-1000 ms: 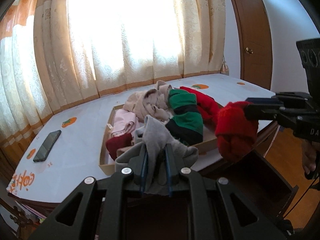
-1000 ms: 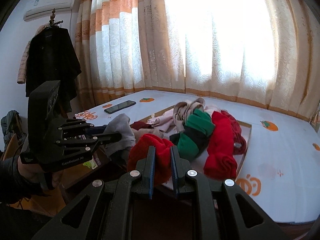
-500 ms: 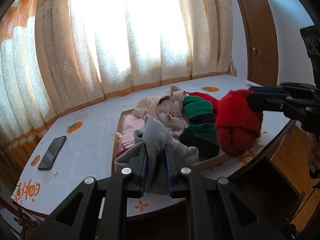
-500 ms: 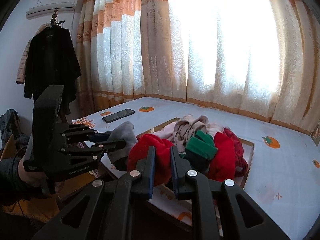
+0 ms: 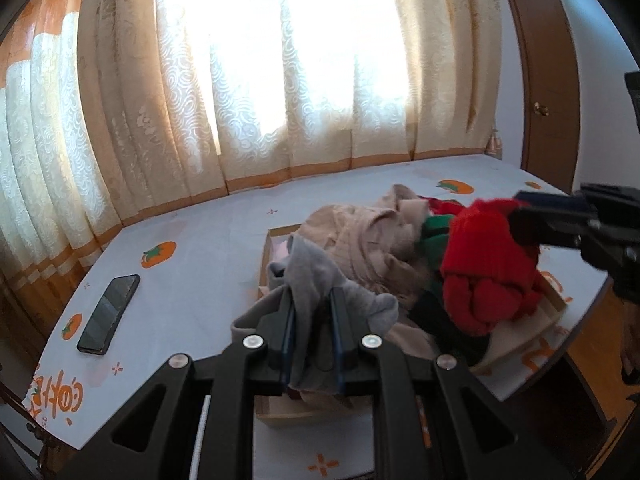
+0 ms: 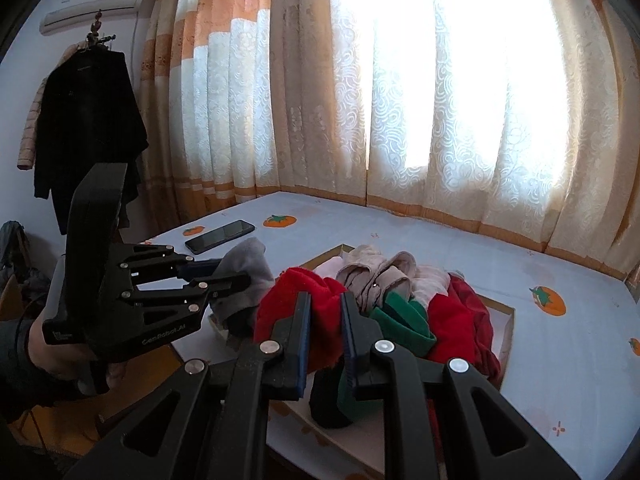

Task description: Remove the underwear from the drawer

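Note:
My left gripper [image 5: 312,300] is shut on a grey garment [image 5: 316,280] and holds it above the near end of a shallow wooden tray [image 5: 265,264] full of clothes. My right gripper [image 6: 325,300] is shut on a red knitted garment [image 6: 308,292], held above the tray's near edge [image 6: 508,320]. Each gripper shows in the other's view: the right one [image 5: 528,216] with the red garment [image 5: 488,268], the left one [image 6: 236,272] with the grey garment [image 6: 248,268]. Beige [image 5: 360,236], green [image 6: 404,320] and red [image 6: 460,320] clothes lie piled in the tray.
The tray rests on a white table [image 5: 192,256] with orange prints. A black phone [image 5: 109,314] lies on its left part. Curtains [image 5: 256,80] hang behind, a wooden door [image 5: 548,80] stands at right, and a dark coat [image 6: 88,128] hangs at left.
Both grippers have risen and moved forward over the table with their garments. The open dark drawer seen below at the right has dropped almost out of view.

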`<state>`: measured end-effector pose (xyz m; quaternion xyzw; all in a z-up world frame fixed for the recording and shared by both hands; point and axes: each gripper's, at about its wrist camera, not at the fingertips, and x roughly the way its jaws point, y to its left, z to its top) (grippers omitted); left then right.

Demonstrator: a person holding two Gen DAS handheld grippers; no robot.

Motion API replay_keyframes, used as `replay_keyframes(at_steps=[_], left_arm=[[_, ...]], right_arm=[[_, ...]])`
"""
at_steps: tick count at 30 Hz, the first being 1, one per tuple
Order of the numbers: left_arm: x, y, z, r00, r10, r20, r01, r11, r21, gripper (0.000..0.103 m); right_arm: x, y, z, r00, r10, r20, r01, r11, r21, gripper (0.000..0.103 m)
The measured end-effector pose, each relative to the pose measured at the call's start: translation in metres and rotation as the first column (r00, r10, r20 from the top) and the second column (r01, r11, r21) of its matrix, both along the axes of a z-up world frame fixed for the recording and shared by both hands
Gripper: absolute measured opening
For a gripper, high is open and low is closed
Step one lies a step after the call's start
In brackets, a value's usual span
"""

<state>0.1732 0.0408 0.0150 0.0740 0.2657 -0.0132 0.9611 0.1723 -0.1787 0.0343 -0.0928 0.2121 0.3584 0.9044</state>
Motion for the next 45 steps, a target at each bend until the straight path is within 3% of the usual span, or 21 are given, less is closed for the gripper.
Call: replay_keyframes(at_steps=[9, 13, 15, 17, 20, 25, 28, 35, 45], left_arm=[[0.027, 0.000, -0.015, 0.997, 0.004, -0.077, -0.006, 1.000, -0.027, 0.015], [0.027, -0.006, -0.023, 0.996, 0.003, -0.091, -0.002, 1.000, 0.010, 0.031], [0.024, -0.008, -0.025, 0.996, -0.004, -0.087, 0.005, 1.000, 0.013, 0.043], [0.020, -0.011, -0.025, 0.997, -0.008, -0.079, 0.010, 1.000, 0.026, 0.048], [0.017, -0.013, -0.023, 0.998, -0.008, -0.069, 0.011, 0.999, 0.034, 0.054], [0.006, -0.013, -0.016, 0.999, -0.006, -0.038, 0.007, 1.000, 0.023, 0.069], [-0.005, -0.016, -0.010, 1.000, -0.016, -0.020, 0.017, 1.000, 0.024, 0.070], [-0.041, -0.020, 0.003, 0.999, -0.024, 0.048, 0.024, 1.000, 0.006, 0.083], [-0.092, -0.024, 0.007, 0.994, -0.011, 0.112, 0.015, 0.999, -0.036, 0.098]], right_arm=[[0.030, 0.023, -0.027, 0.998, -0.020, -0.065, 0.016, 0.998, -0.067, 0.016], [0.044, 0.027, -0.046, 0.992, -0.047, -0.120, 0.034, 0.994, -0.108, 0.017], [0.047, 0.022, -0.048, 0.990, -0.055, -0.132, 0.043, 0.995, -0.095, 0.020], [0.047, 0.017, -0.049, 0.988, -0.059, -0.142, 0.049, 0.996, -0.073, 0.025], [0.044, 0.014, -0.048, 0.989, -0.065, -0.137, 0.056, 0.996, -0.066, 0.042], [0.029, 0.012, -0.046, 0.991, -0.073, -0.111, 0.065, 0.995, -0.071, 0.063], [0.020, 0.007, -0.043, 0.991, -0.073, -0.109, 0.067, 0.996, -0.056, 0.064], [-0.009, -0.019, -0.033, 0.989, -0.108, -0.102, 0.108, 0.994, -0.013, 0.065], [-0.063, -0.068, -0.018, 0.985, -0.168, -0.034, 0.170, 0.981, 0.090, 0.077]])
